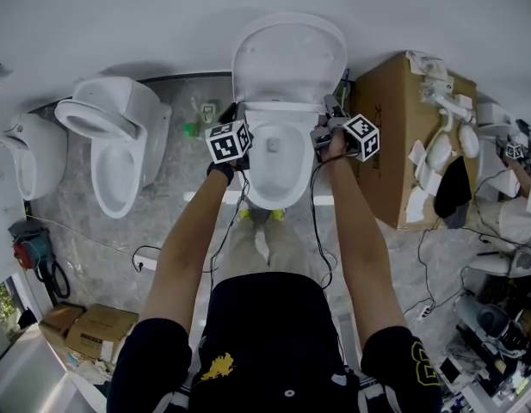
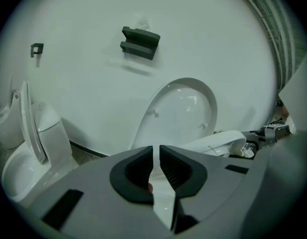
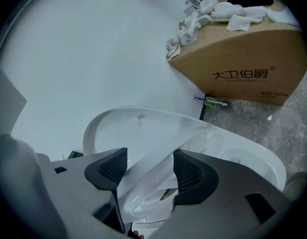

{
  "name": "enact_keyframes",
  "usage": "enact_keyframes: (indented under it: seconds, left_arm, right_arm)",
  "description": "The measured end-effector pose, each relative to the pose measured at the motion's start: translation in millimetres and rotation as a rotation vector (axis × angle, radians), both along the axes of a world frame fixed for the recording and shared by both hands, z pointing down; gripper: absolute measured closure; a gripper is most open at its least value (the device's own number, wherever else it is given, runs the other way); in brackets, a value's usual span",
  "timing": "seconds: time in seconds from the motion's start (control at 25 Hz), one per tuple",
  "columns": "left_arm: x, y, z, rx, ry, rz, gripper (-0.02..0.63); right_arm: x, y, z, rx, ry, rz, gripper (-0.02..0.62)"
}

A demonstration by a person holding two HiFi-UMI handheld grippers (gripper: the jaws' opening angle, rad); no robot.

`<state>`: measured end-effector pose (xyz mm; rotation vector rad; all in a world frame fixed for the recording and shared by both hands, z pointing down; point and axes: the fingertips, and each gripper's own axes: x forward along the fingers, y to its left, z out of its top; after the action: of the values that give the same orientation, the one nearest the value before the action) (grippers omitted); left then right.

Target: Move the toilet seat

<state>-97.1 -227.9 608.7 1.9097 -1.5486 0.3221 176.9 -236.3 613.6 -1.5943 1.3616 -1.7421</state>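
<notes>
White wall, grey stone floor; toilet (image 1: 274, 192) in the centre with its lid (image 1: 287, 58) up against the wall, second toilet (image 1: 119, 149) to the left, cardboard box (image 1: 394, 144) to the right. Part-raised toilet seat (image 3: 148, 171) tilts over the bowl. At its left side the left gripper (image 2: 156, 151) has its jaws nearly together, pinching a thin white seat edge. At the right side the right gripper (image 3: 146, 156) stands wide; the seat band runs between its jaws, pad contact unclear.

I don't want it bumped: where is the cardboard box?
Head view: the cardboard box stands on the floor just right of the centre toilet, beside the right gripper.
</notes>
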Motion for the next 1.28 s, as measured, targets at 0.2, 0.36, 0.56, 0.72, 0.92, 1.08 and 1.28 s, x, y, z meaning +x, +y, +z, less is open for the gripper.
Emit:
enact_keyframes:
  seconds: [0.2, 0.36, 0.56, 0.72, 0.92, 1.08, 1.28]
  left_arm:
    - [-2.6, -11.7, 0.7, 0.004, -0.005, -0.008, 0.551]
    - [-5.2, -20.5, 0.9, 0.011, -0.012, -0.014, 0.551]
    - [-4.4, -28.9, 2.5, 0.017, -0.017, -0.031, 0.555]
    - [-8.0, -34.6, 5.3, 0.015, -0.021, -0.042, 0.558]
    - [-7.1, -43.0, 9.3, 0.014, -0.041, -0.038, 0.565]
    - [-2.0, -46.6, 11.1, 0.016, -0.030, -0.028, 0.564]
    - [4.9, -54.4, 9.4, 0.034, 0.002, -0.033, 0.563]
  right_arm:
    - [-3.2, -11.7, -1.3, 0.037, -0.036, -0.007, 0.293]
    - [-3.7, -22.9, -3.1, 0.051, -0.037, 0.005, 0.295]
    - [-1.8, -34.2, -4.0, 0.046, -0.044, 0.013, 0.295]
    - [-2.3, -40.9, -6.0, 0.058, -0.043, 0.027, 0.293]
    - [-1.8, -56.7, -6.8, 0.061, -0.044, 0.045, 0.293]
    - [-1.6, -68.5, -7.9, 0.069, -0.048, 0.055, 0.293]
    - [0.1, -76.1, -8.6, 0.103, -0.047, 0.058, 0.291]
